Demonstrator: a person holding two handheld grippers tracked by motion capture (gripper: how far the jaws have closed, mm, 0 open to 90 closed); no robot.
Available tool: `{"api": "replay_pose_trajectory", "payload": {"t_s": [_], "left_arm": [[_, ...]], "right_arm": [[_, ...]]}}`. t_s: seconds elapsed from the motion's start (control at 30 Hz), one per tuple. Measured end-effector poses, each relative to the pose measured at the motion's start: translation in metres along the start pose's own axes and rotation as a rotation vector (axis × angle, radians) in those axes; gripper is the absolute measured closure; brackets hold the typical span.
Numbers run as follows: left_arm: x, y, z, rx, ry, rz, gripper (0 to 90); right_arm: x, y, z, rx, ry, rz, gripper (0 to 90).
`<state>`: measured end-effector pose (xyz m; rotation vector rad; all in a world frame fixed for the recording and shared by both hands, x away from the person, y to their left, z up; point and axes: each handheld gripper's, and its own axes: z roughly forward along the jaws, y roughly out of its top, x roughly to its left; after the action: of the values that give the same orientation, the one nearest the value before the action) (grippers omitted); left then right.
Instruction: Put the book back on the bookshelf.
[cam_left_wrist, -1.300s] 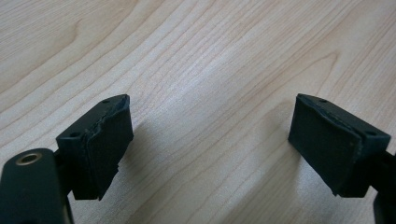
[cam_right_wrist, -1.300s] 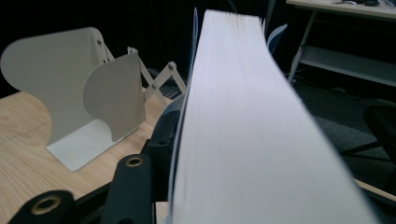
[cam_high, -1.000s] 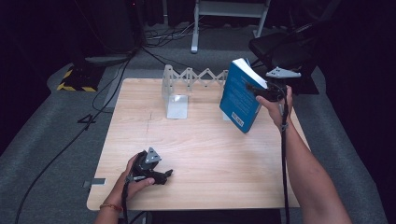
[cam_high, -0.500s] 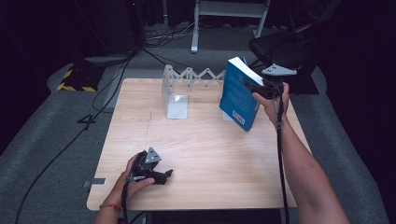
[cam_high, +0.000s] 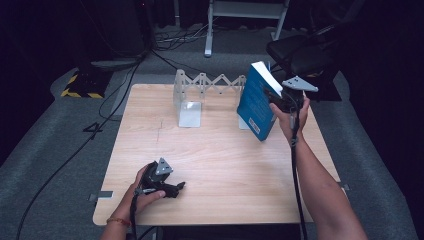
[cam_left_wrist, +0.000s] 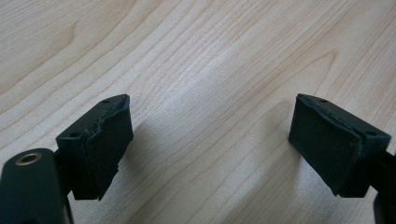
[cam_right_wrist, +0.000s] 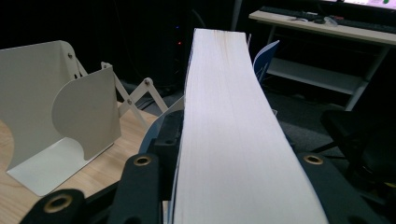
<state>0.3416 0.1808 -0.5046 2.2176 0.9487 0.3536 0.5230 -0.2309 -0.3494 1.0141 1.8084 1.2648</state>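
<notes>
Left hand (cam_high: 142, 192): lower left of the high view, wrapped around the left gripper (cam_high: 176, 188), which lies on the wooden table (cam_high: 225, 160) near its front edge.
Left gripper jaws: set wide apart in the left gripper view, bare wood grain between the two black pads (cam_left_wrist: 105, 144), nothing held.
Expandable bookend rack (cam_high: 192, 97): upper centre of the high view, at the table's back edge; pale metal plates joined by a zigzag lattice. In the right gripper view it stands at the left, upright.
Blue book (cam_high: 257, 102): upper right of centre in the high view, tilted, lifted above the table's right rear part, just right of the rack.
Right gripper (cam_high: 281, 100): clamped on the blue book; the right gripper view shows the white page block (cam_right_wrist: 233, 140) running up between both jaws.
Right hand (cam_high: 291, 117): right of the book, forearm coming in from the lower right.
Black chair (cam_high: 305, 55): upper right, behind the table.
</notes>
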Motion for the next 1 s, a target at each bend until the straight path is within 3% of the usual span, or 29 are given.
{"api": "replay_pose_trajectory", "payload": {"t_s": [0.13, 0.37, 0.67, 0.83, 1.0], "left_arm": [[0.000, 0.000, 0.000, 0.001, 0.001, -0.002, 14.0], [0.000, 0.000, 0.000, 0.001, 0.001, 0.004, 13.9], [0.000, 0.001, 0.000, 0.001, -0.003, 0.005, 13.8], [0.000, 0.001, 0.000, 0.001, -0.004, 0.004, 13.8], [0.000, 0.001, 0.001, 0.001, -0.005, 0.005, 13.8]], "right_arm": [[0.006, -0.002, -0.004, -0.005, -0.030, -0.005, 60.2], [0.006, 0.001, 0.005, -0.023, -0.035, 0.018, 60.4], [-0.001, 0.004, 0.014, -0.023, 0.017, 0.016, 60.2], [-0.001, 0.003, 0.013, -0.020, 0.011, 0.026, 59.9], [0.000, 0.001, 0.006, 0.000, -0.002, 0.001, 58.7]]}}
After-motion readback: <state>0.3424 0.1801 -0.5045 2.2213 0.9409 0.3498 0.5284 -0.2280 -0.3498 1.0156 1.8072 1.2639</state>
